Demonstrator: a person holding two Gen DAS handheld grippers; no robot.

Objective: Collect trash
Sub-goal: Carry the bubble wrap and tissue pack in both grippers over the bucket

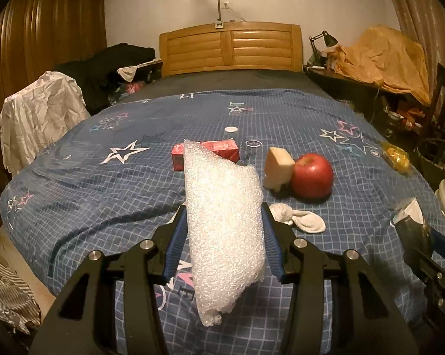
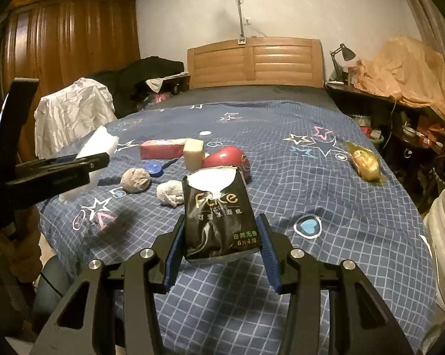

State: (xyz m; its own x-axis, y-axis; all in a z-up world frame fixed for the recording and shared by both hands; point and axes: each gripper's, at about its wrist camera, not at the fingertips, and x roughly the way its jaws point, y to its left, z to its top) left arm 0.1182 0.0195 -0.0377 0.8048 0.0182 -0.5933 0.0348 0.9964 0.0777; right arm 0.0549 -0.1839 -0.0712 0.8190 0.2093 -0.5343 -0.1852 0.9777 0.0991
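My left gripper (image 1: 224,207) is shut on a long white piece of bubble wrap (image 1: 222,224), held above the blue star-patterned bedspread (image 1: 104,183). In the right wrist view my right gripper (image 2: 221,217) is shut on a black tissue packet (image 2: 218,213) with a torn white top. That view also shows the left gripper (image 2: 74,162) at the far left with the bubble wrap (image 2: 101,142). On the bed lie a red box (image 1: 206,153), a cream foam block (image 1: 277,167), a white crumpled wad (image 1: 296,217), a grey wad (image 2: 135,180) and a yellow wrapper (image 2: 364,159).
A red apple (image 1: 311,174) rests against the foam block. A blue lid (image 2: 154,168) and a small white cap (image 1: 230,129) lie on the bedspread. A white bucket (image 2: 443,236) stands off the bed's right edge. Clothes cover a chair (image 1: 39,112) at left; a cluttered desk (image 1: 370,88) is at right.
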